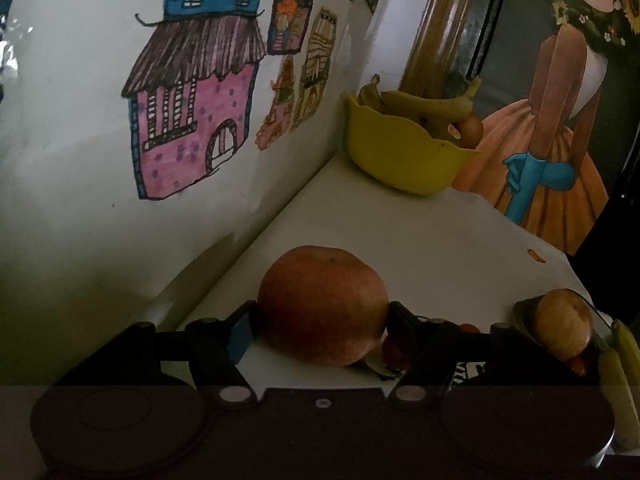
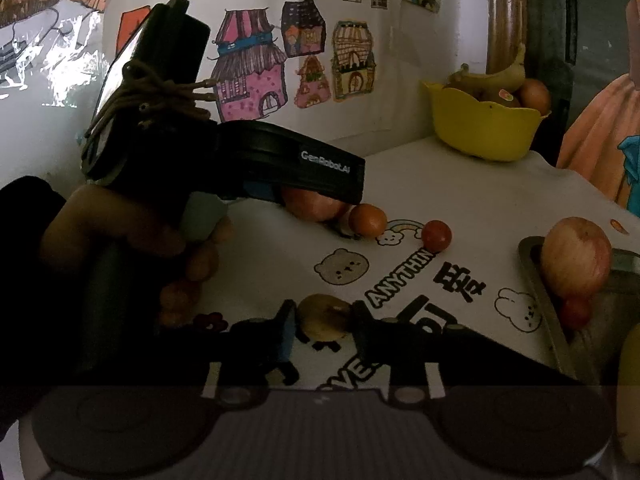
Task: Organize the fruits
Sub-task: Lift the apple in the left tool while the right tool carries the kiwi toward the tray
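A big red apple (image 1: 320, 304) sits on the white printed tablecloth (image 1: 420, 240) near the wall. My left gripper (image 1: 322, 312) is shut on it, with a finger pressed on each side. In the right wrist view that same gripper (image 2: 316, 200) reaches in from the left, held by a person's hand (image 2: 120, 232), and the apple (image 2: 312, 208) peeks out under it. My right gripper (image 2: 325, 318) is shut on a small yellow-brown fruit (image 2: 322, 314) low on the cloth.
A yellow bowl (image 2: 480, 132) with bananas and other fruit stands at the back by the wall corner. A metal tray (image 2: 546, 320) on the right holds a pale red apple (image 2: 576, 260) and a small red fruit (image 2: 574, 312). A small orange fruit (image 2: 368, 220) and a small red one (image 2: 437, 235) lie loose mid-cloth.
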A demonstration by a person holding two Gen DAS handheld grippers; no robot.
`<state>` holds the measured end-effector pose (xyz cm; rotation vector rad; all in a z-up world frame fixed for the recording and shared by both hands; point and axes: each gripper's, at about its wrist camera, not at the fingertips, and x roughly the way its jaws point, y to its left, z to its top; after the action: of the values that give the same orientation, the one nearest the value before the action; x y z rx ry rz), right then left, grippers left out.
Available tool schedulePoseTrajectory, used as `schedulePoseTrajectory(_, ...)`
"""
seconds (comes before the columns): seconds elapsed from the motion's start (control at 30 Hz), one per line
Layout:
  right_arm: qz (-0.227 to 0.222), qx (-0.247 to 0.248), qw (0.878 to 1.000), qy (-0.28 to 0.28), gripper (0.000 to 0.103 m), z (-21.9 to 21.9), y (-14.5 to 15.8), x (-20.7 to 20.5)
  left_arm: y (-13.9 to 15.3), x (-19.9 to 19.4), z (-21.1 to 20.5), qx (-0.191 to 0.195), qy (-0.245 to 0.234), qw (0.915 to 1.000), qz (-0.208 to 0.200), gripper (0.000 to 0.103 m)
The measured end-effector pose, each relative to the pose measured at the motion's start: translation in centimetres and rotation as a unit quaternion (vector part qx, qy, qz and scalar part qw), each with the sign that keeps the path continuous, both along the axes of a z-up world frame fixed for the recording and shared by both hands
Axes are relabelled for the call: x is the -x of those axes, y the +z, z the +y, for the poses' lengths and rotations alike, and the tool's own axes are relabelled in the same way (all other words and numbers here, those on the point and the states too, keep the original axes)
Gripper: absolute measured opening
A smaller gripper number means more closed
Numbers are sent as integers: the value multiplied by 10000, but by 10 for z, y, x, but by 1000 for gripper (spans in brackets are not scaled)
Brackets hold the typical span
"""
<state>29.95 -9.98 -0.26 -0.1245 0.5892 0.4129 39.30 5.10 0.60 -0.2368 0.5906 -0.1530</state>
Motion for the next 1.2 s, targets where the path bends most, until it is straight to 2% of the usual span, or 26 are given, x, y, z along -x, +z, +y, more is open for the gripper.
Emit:
schedulePoseTrajectory(0.6, -143, -298, 9994, -135, 33, -14, 5, 5, 1, 9, 11, 587, -102, 9982, -114, 70)
schedulePoseTrajectory(0.93, -317, -496, 9978, -312, 33, -26, 10, 9, 3, 14, 11, 933, -352, 9947, -248, 70)
schedulePoseTrajectory(1.2, -439, -552, 9958, -583, 33, -35, 12, 8, 1, 13, 6, 1130, -542, 9919, -197, 70)
